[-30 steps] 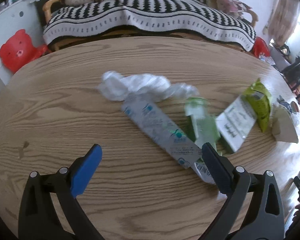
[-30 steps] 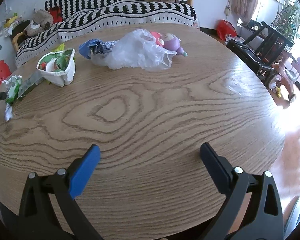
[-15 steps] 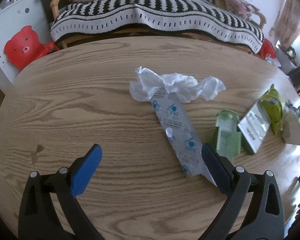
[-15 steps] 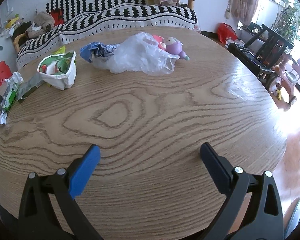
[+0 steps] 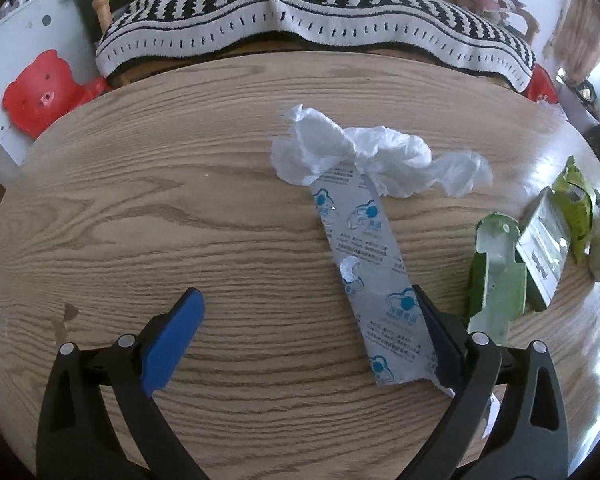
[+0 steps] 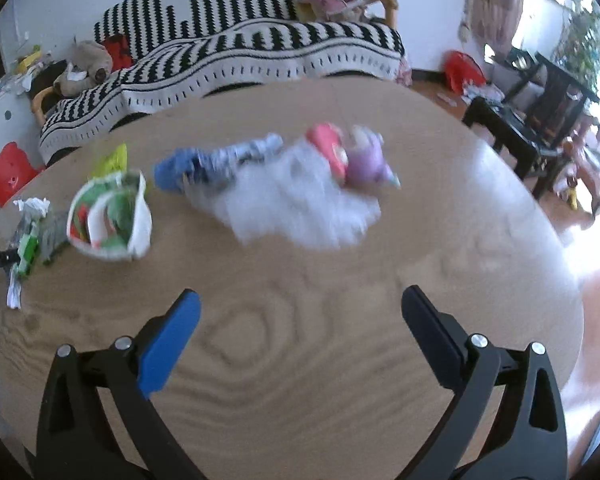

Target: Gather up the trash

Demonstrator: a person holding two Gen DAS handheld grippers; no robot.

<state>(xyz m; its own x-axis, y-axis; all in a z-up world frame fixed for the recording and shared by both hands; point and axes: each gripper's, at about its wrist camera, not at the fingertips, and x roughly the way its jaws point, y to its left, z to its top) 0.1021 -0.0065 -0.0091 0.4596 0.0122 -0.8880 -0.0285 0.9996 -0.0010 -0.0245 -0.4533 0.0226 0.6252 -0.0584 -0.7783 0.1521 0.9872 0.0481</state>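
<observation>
Silver wrapper: the long silver wrapper with blue logos lies flat on the desk, running from the crumpled white plastic at its far end down toward you. Over the last second it has swung from a slanted lie at the middle of your left view to a more upright one on the right.

Left hand-held gripper: your left hand-held gripper is spread wide and holds nothing. Its right finger now overlaps the wrapper's near right edge; whether it touches, you cannot tell. The blue-padded left finger stands well apart over bare wood.

What this means: nothing is collected yet. The wrapper seems to sit off-centre in the opening, so a shift to the right looks needed before closing.

Nearby trash: a green packet and a green-and-silver sachet lie just right of the wrapper.

Right hand-held gripper: your right hand-held gripper is also spread wide and empty. Its view has turned blurred, which suggests it is moving.

Ahead of it: a white snack bag, a blue wrapper, clear plastic and a pink-and-purple toy lie well beyond its fingers.
</observation>
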